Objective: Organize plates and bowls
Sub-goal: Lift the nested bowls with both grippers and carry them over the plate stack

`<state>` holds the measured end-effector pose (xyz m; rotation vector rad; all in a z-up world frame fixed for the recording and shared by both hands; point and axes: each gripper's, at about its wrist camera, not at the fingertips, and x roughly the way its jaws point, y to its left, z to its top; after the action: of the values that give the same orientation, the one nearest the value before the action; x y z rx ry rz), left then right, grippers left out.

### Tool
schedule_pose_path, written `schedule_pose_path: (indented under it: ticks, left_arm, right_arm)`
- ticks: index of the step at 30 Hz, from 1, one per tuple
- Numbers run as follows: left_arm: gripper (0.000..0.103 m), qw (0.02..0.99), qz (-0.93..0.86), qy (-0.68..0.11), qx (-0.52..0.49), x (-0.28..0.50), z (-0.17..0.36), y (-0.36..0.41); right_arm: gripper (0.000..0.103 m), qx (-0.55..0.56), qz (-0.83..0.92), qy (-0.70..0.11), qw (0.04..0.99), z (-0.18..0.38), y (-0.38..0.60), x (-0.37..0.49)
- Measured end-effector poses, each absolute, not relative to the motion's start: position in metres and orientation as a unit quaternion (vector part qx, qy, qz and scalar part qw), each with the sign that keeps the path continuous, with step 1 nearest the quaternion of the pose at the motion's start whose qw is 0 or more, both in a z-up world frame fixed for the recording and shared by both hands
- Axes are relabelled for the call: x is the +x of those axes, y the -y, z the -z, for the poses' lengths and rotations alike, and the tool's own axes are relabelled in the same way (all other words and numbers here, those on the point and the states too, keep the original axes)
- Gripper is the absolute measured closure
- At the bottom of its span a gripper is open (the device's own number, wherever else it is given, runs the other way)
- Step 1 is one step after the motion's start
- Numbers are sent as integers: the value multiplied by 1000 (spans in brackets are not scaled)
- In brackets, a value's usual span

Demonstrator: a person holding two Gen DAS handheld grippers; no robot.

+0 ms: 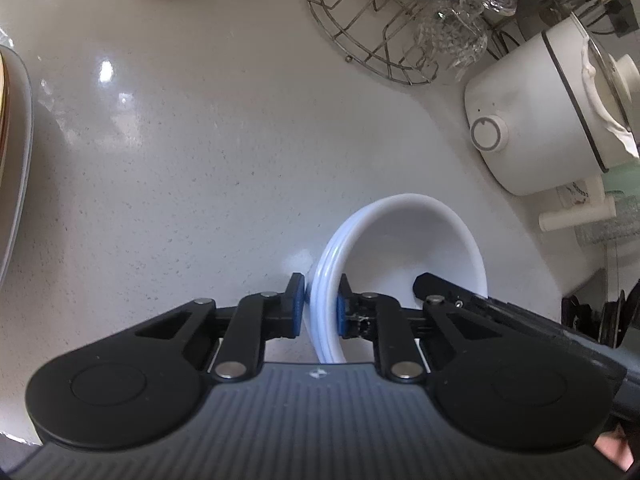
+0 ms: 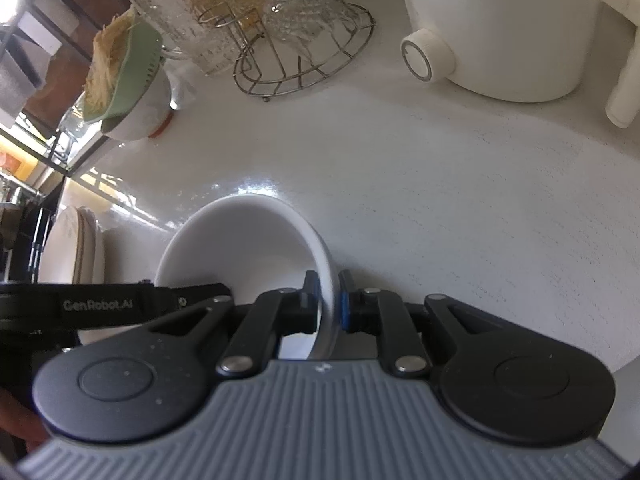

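A stack of smooth white bowls (image 1: 404, 248) sits on the speckled, glossy white countertop (image 1: 180, 152), nearer to us than the round white cooker (image 1: 532, 128) with its ringed dial. The left gripper (image 1: 319, 306) pinches the stack's layered rims between blue pads; the right gripper (image 2: 329, 305) clamps the opposite wall of the top bowl, one finger inside and one outside. Beyond the bowls stands a round wire rack (image 2: 296, 56) holding faceted glassware. Cream plates (image 2: 74, 248) lie stacked off to the side.
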<state>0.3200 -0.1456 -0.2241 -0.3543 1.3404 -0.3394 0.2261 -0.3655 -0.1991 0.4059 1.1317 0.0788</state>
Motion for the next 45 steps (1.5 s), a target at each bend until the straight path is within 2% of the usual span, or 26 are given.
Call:
schedule_pose_path:
  ticks: [6, 14, 29, 34, 45]
  left_arm:
    - [85, 757, 177, -617, -118, 314, 211, 142]
    - [85, 761, 206, -607, -103, 309, 172, 126]
    - [84, 785, 224, -564, -122, 302, 89, 83]
    - [84, 778, 215, -572, -146, 305, 70, 65]
    - [84, 799, 184, -551, -156, 307, 56, 16]
  right_arm:
    - [89, 208, -26, -536, 817, 192, 355, 220]
    - [89, 205, -27, -513, 833, 154, 339, 215]
    - [89, 193, -49, -481, 854, 76, 311, 218]
    - [88, 191, -58, -470, 860, 58, 297, 222]
    - [88, 193, -86, -462, 861, 57, 255, 237]
